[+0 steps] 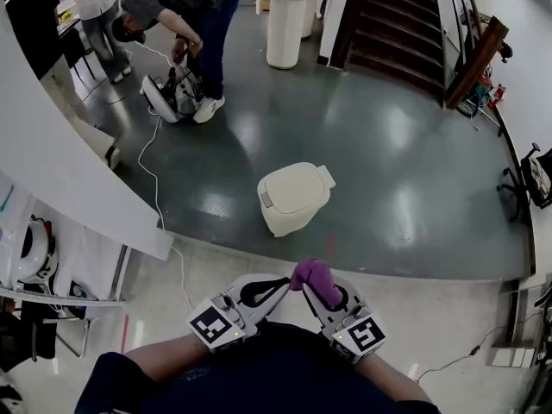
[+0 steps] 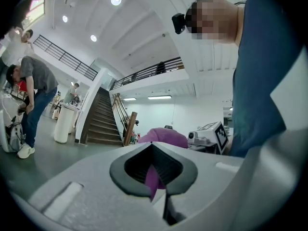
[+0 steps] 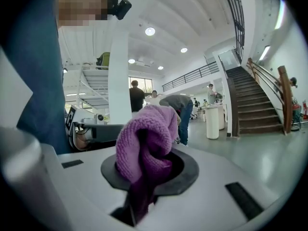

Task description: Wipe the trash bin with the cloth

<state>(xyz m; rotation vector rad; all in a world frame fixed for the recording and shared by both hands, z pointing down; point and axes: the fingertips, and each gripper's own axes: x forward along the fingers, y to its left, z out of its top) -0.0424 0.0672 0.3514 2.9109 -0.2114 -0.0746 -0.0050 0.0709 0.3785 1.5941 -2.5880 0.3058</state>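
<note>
Dark grey polished floor (image 1: 388, 171) fills a wide hall, with a staircase (image 1: 392, 24) off at 1 o'clock and a person (image 1: 185, 11) bent over some gear at 11 o'clock, well apart from the work. The cream trash bin (image 1: 293, 198) stands alone on that floor, lid down, at roughly 12 o'clock from the grippers and clear of both.

The right hand-held gripper (image 3: 144, 177) has its jaws closed on the purple cloth (image 3: 147, 138), which bunches up in a thick fold above the pads. The left hand-held gripper (image 2: 154, 170) sits just beside it at 9 o'clock, jaws together, with a thin strip of the same cloth caught between them. Both are held close to the person's body.

By my reading this is the approach step: the cloth is in hand, but no wiping has begun, since nothing touches the bin. The next move calls for stepping forward and reaching down, then laying the bunched cloth flat on the lid. A gentle press should do, as a light bin may slide on a slick floor.
</note>
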